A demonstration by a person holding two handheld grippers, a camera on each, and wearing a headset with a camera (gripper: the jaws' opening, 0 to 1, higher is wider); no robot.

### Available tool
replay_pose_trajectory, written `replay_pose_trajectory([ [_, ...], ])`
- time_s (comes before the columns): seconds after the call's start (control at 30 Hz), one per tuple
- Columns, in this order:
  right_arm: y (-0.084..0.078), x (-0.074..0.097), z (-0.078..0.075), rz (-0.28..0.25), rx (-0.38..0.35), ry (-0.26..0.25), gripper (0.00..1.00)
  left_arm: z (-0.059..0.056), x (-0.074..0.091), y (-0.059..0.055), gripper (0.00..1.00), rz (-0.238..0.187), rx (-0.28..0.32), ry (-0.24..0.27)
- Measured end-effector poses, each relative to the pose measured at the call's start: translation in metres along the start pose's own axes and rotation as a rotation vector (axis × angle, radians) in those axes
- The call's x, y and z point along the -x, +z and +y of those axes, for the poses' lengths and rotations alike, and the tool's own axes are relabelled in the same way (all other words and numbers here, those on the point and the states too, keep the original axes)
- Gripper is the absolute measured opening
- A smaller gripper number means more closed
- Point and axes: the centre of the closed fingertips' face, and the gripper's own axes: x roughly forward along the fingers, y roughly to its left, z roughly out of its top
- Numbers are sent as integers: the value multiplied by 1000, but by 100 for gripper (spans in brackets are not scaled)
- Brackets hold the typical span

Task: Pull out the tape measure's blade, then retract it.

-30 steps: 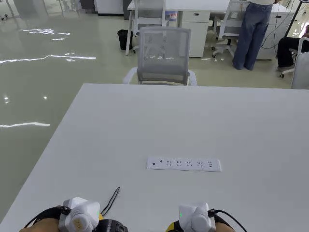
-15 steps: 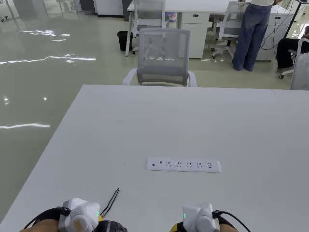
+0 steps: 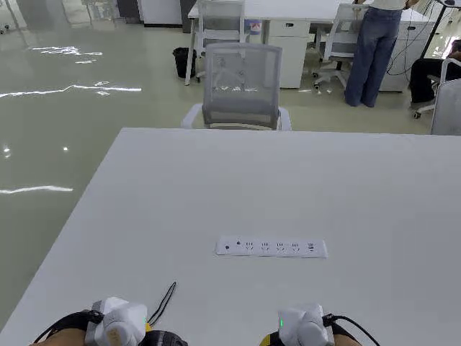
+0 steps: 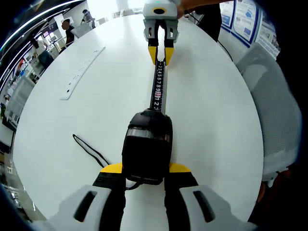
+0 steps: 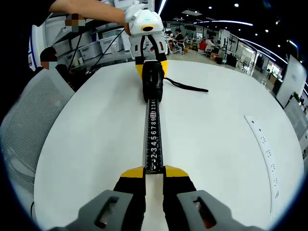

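A black tape measure case (image 4: 147, 144) sits between the yellow-tipped jaws of my left gripper (image 4: 147, 168), which is shut on it. Its black blade (image 4: 158, 86) with white numbers runs straight across the white table to my right gripper (image 4: 161, 48). In the right gripper view, my right gripper (image 5: 154, 172) is shut on the blade (image 5: 153, 134) at its end, and the case (image 5: 153, 82) lies far off in the left gripper (image 5: 149, 62). In the head view both grippers sit at the bottom edge, the left (image 3: 119, 328) and the right (image 3: 302, 331).
A black wrist strap (image 3: 164, 301) trails from the case on the table (image 3: 288, 180). A white power strip (image 3: 271, 247) lies mid-table. A grey mesh chair (image 3: 241, 79) stands at the far edge. People stand and sit by desks at the back right.
My right gripper has edged a little to the right, away from the left one. The left gripper has stayed in place. The head camera has shifted slightly.
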Motion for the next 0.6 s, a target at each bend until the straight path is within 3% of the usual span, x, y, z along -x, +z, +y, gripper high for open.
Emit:
replay_pose_trajectory([
  [0.6,-12,11,2,7,-16,-1,10,0,0,0,26,0,1,1],
])
